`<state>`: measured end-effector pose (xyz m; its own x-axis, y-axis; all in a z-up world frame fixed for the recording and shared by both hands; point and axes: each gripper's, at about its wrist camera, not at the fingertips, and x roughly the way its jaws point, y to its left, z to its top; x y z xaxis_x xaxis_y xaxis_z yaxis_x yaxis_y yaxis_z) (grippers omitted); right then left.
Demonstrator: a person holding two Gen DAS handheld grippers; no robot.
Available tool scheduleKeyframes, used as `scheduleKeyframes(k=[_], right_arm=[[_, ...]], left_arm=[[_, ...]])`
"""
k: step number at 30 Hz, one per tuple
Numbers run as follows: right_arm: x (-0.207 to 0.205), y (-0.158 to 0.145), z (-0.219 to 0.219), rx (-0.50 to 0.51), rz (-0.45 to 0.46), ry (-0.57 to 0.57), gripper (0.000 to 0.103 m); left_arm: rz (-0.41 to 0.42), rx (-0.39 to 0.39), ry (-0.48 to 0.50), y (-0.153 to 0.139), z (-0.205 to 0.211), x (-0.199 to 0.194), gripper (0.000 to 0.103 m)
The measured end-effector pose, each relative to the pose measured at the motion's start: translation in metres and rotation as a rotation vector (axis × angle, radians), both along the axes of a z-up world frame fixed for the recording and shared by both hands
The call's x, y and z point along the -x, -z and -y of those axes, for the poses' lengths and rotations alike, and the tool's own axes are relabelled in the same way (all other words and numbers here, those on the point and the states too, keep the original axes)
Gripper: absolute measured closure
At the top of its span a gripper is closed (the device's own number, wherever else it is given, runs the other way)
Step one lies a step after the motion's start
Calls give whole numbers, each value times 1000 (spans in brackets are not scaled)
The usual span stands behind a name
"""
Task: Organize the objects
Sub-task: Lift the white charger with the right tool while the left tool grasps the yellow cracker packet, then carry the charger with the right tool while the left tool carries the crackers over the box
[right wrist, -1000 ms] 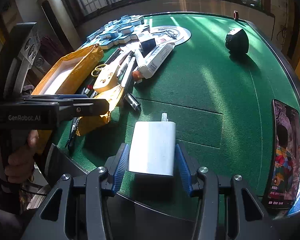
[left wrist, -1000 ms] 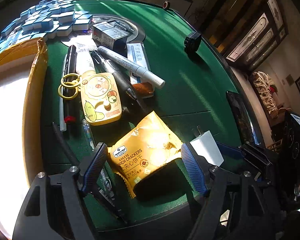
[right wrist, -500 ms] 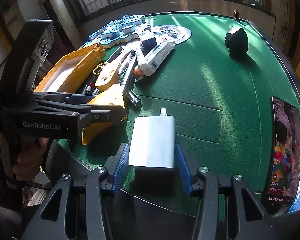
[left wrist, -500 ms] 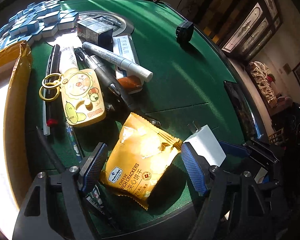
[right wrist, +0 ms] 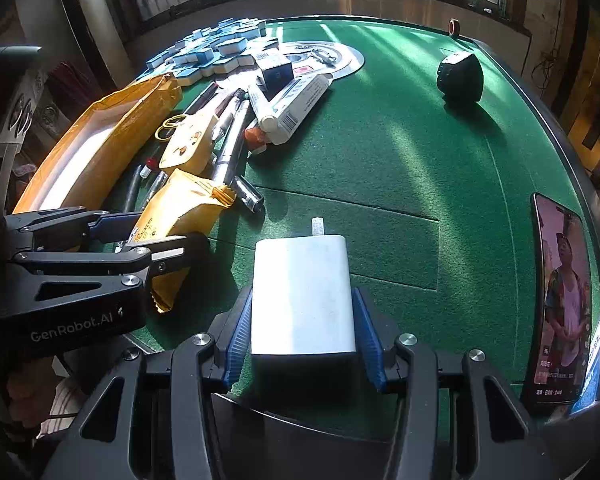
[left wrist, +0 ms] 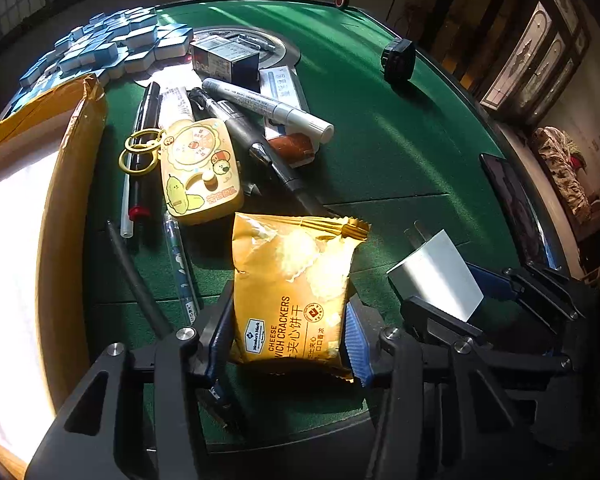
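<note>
Yellow box (left wrist: 72,184), open, interior overexposed, contents untellable.

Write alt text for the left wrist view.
The left gripper has just been closing on a yellow cracker packet on a green table. Pens lie beyond, a white charger sits in the right gripper.

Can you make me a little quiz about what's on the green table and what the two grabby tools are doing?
1. True or false: the left tool is closed on the yellow cracker packet.
2. What white thing sits between the right tool's blue pads?
3. What lies by the table's right edge in the right wrist view: A a phone with its screen lit, B a book, C a cup?

Key: 1 true, its pads press the packet's sides after just closing. 2 a white charger plug. 3 A.
</note>
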<state>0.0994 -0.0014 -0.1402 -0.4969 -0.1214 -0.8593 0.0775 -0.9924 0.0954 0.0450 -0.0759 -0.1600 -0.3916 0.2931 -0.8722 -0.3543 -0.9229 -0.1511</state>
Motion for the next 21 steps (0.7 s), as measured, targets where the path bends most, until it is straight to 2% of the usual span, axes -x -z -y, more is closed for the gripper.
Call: scheduleKeyframes(k=[3, 6, 11, 14, 17, 21], right_arm=[[2, 0, 5, -34, -5, 19, 61], [2, 0, 3, -12, -11, 40, 61], [3, -1, -12, 220, 17, 72, 62], [2, -1, -9, 209, 15, 106, 62], [4, -2, -7, 240, 14, 109, 62], [8, -2, -3, 178, 24, 123, 62]], left_arm=[[-16, -17, -14, -5, 3, -6, 56], [-3, -89, -23, -11, 12, -9, 56], [31, -195, -59, -19, 30, -9, 56], [31, -231, -80, -27, 40, -10, 56], [9, -245, -101, -35, 50, -13, 56], [9, -263, -128, -37, 59, -14, 56]])
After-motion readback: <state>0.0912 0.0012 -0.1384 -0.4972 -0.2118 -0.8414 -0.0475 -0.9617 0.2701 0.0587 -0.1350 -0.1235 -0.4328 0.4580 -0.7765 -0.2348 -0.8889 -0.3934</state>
